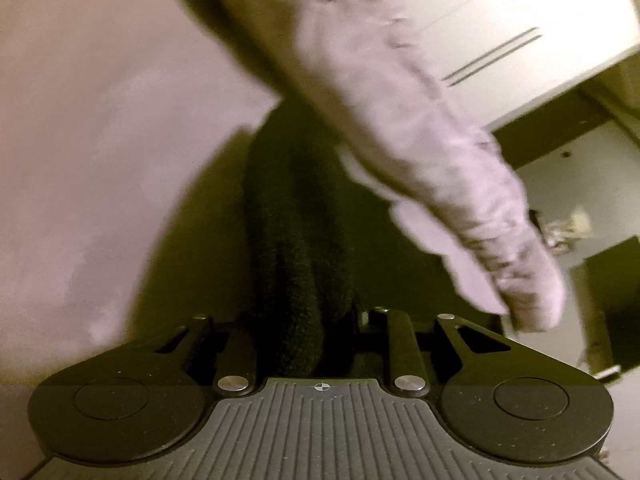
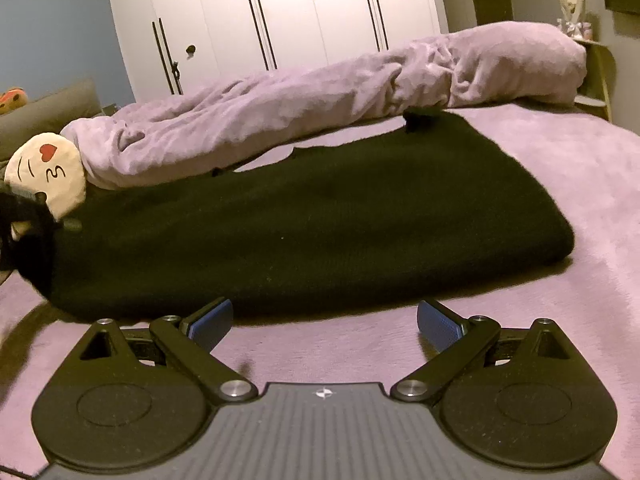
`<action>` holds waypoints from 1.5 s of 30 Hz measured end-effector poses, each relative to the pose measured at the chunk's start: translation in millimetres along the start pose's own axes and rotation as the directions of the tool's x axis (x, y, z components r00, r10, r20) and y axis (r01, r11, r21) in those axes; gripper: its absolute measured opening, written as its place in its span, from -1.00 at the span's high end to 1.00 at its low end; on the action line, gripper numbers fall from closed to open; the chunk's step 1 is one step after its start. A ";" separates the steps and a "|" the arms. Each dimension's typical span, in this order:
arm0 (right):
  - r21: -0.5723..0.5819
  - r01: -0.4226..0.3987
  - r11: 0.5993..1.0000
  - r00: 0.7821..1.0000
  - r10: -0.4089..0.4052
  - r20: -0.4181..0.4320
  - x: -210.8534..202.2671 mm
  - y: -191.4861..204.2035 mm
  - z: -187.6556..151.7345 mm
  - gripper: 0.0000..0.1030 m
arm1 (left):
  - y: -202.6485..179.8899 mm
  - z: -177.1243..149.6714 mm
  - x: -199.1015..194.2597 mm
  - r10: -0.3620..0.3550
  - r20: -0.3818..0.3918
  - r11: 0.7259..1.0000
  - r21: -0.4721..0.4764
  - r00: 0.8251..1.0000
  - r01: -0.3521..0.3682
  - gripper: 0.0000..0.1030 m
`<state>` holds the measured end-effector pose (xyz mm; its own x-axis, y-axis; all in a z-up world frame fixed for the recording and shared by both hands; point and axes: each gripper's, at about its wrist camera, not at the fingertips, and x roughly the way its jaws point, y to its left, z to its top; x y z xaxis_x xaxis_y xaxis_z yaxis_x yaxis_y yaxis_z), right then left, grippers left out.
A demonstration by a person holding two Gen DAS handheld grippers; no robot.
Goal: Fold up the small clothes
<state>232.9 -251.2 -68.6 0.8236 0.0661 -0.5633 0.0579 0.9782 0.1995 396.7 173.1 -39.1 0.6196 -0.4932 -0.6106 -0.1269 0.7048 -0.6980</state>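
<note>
Blue pads on the right gripper are sitting nearest the right camera, and its two fingers are standing wide apart with nothing between them. Just past them a black knitted garment is lying flat on a pinkish bed cover. The right gripper is hanging low over the bed cover, just beside the near edge of the black garment, and it is not touching it. Behind the garment a long rolled purple blanket is stretching across the bed. At the left end of that roll a round cream pillow with a heart face is resting. White wardrobe doors are standing at the back. In the left camera, the left gripper is pinching a bunch of the black garment between its fingers, which are closed tight on the cloth. The cloth is running up and away from the fingers. The purple blanket is looking blurry there and is crossing the picture slantwise, over the top end of the cloth.
</note>
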 end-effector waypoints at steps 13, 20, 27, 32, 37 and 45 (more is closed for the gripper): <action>0.106 0.013 0.994 0.997 -0.021 0.078 -35.7 -42.4 -0.5 -0.91 | -200.9 -95.2 50.2 -0.098 -0.086 0.935 0.334 0.991 0.121 0.76; 0.151 0.053 0.987 0.992 -0.069 0.105 -57.8 -81.8 1.3 -0.91 | -204.1 -166.1 108.9 0.029 -0.219 0.919 0.390 0.975 0.060 0.00; 0.208 -0.057 0.977 0.994 0.035 0.108 -53.6 -87.0 13.9 -0.82 | -169.8 -182.1 3.6 -0.034 -0.014 0.895 0.444 0.999 0.036 -0.68; 0.268 -0.256 0.929 0.967 0.241 0.085 -22.7 -59.6 43.0 -0.81 | -123.2 -168.4 -24.6 0.148 0.115 0.899 0.398 0.982 -0.182 -0.69; 0.362 -0.330 0.872 0.932 0.362 -0.020 49.2 -33.3 81.7 -0.72 | -89.9 -152.6 0.2 0.260 0.146 0.892 0.344 0.955 -0.295 -0.65; 0.358 -0.331 0.873 0.903 0.402 -0.148 115.1 -1.0 103.9 0.20 | -61.3 -151.1 15.6 0.238 0.105 0.922 0.287 0.966 -0.258 -0.64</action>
<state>386.2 -265.0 -50.3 0.6840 0.4825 -0.5471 -0.0198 0.7620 0.6473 297.1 45.2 -62.3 0.6497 -0.2550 -0.7161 -0.0546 0.9240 -0.3785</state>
